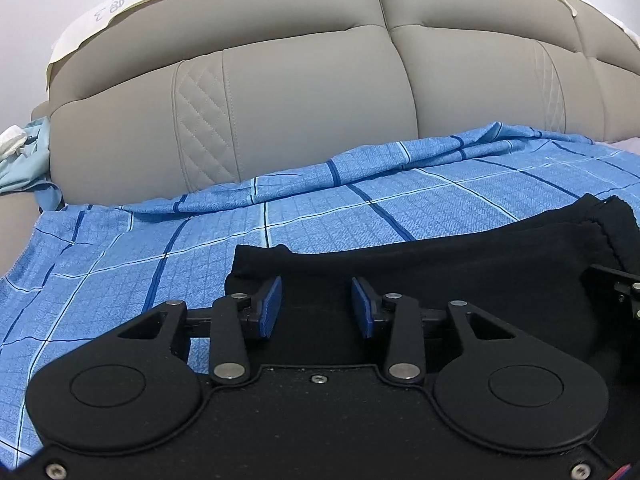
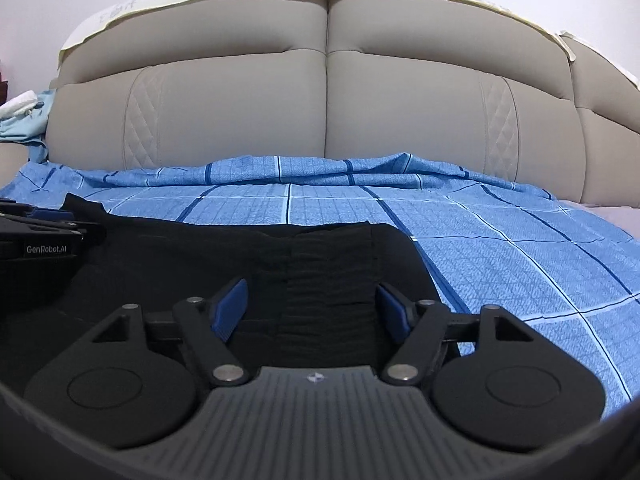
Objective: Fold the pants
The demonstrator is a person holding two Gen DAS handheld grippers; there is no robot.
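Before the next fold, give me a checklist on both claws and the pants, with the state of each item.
1. Left claw free of cloth: ok, blue pads apart, nothing pinched between them.
2. Right claw free of cloth: ok, jaws wide over the waistband end.
3. Black pants lying flat on the blue checked sheet: ok, folded bundle, far edge fairly straight.
4. Layers aligned at the right end: not ok, one edge sticks out past the other.
5. Near edge of the pants: cannot tell, hidden under both claws.
6. Sheet smooth beyond the pants: not ok, bunched near the headboard.
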